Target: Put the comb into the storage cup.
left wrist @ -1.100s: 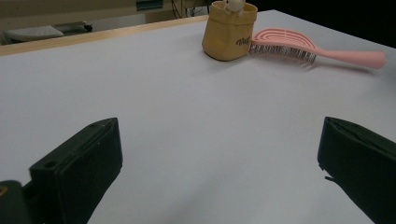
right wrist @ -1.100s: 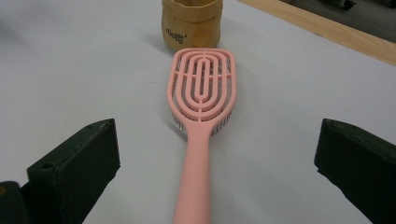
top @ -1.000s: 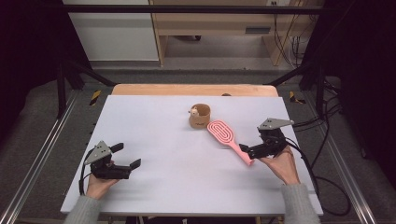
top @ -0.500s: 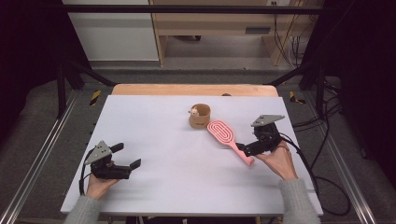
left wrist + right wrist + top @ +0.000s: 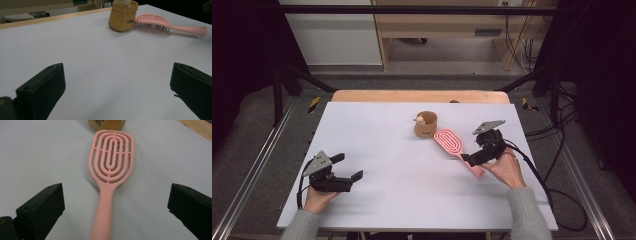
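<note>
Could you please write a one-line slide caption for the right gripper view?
Open right claw straddling the handle of a pink hairbrush lying on the white table.

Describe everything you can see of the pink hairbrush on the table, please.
The pink hairbrush looks like one piece of matte plastic: an oval, vented head of concentric loops with open slots, dark bristles beneath it, and a long plain handle. It lies flat on the white table, bristles down, its head tip close to the tan cup; I cannot tell whether they touch. The right gripper is open, with the handle between its black fingers; neither finger touches it.
</note>
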`<state>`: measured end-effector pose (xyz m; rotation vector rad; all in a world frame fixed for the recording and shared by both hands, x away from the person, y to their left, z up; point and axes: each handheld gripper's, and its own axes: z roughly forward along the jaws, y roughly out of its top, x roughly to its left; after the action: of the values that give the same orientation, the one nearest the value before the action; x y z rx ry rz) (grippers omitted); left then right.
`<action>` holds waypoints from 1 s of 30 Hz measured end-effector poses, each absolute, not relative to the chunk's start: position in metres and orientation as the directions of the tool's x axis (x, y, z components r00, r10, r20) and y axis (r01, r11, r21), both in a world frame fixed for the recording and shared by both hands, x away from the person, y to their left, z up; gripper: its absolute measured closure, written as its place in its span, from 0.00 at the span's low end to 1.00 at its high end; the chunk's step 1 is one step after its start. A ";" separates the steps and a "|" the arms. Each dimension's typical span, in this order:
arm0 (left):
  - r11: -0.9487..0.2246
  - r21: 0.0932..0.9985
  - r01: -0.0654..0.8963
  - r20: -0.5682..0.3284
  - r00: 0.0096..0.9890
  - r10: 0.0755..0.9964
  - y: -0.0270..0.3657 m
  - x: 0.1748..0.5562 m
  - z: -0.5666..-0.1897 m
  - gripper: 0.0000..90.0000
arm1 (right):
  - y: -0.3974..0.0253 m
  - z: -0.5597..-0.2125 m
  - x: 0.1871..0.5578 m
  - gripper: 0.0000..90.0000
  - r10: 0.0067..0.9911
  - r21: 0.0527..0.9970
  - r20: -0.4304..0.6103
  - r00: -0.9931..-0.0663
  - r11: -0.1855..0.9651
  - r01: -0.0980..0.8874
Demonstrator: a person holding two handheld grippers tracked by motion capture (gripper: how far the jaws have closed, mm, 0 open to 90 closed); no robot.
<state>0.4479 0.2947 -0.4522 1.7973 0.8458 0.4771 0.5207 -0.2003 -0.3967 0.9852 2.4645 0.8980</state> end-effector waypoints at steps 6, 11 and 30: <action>-0.205 0.924 0.322 -0.070 0.671 0.738 0.295 0.448 -0.452 0.00 | -0.195 -0.402 0.525 0.02 0.706 0.637 -0.073 -0.704 0.576 0.512; -0.206 0.924 0.323 -0.070 0.671 0.738 0.295 0.448 -0.452 0.00 | -0.192 -0.406 0.529 0.03 0.702 0.613 -0.078 -0.708 0.594 0.521; -0.208 0.923 0.324 -0.069 0.672 0.737 0.294 0.448 -0.453 0.00 | -0.178 -0.419 0.541 0.06 0.717 0.526 -0.059 -0.695 0.614 0.589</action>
<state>0.4482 0.2941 -0.4528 1.8012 0.8455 0.4754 0.5411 -0.1782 -0.4192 1.0658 2.5771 0.6994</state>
